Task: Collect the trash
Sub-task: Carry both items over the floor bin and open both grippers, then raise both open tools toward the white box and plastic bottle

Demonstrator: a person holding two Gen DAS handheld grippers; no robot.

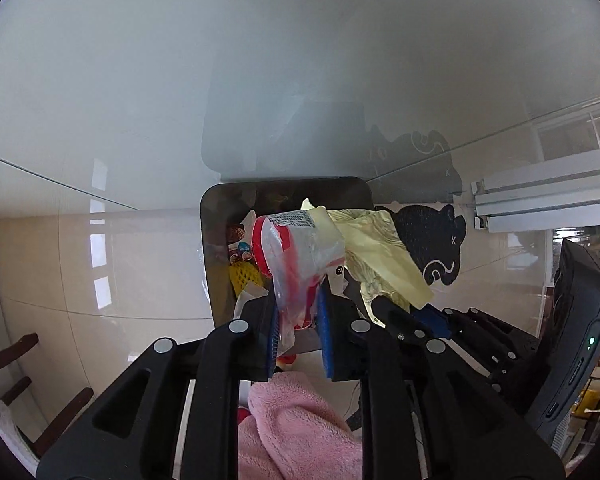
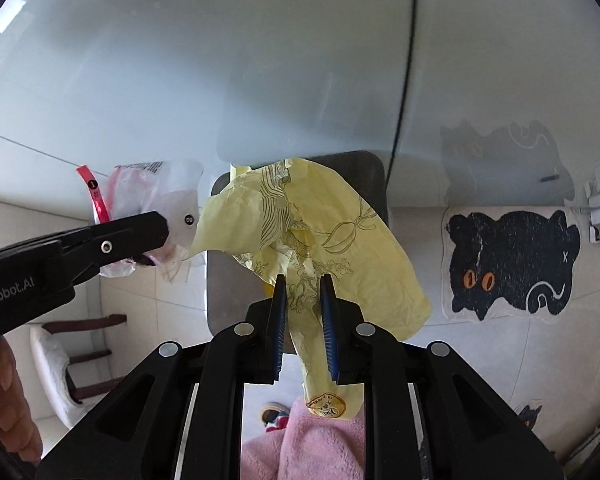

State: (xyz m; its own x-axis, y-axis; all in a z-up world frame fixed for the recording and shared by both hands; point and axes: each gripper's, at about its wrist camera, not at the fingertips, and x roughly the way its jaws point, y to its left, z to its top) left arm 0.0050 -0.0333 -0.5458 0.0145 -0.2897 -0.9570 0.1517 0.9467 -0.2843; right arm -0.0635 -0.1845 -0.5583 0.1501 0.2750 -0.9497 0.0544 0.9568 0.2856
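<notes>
My left gripper (image 1: 298, 300) is shut on a clear plastic bag with red print (image 1: 296, 256) and holds it over a dark square trash bin (image 1: 220, 200) that holds several wrappers. My right gripper (image 2: 304, 300) is shut on a crumpled yellow paper wrapper (image 2: 320, 216), also held over the bin (image 2: 376, 168), whose inside it hides. The yellow wrapper shows in the left wrist view (image 1: 376, 248), right of the plastic bag. The left gripper (image 2: 168, 228) with its bag (image 2: 156, 188) shows at the left of the right wrist view.
The bin stands on pale floor tiles against a white wall. A black cat-shaped mat (image 2: 512, 264) lies right of the bin. A wooden chair (image 2: 80, 360) stands at the left. A pink fleece sleeve (image 1: 296, 428) is below the grippers. A black device (image 1: 576, 340) stands at the right.
</notes>
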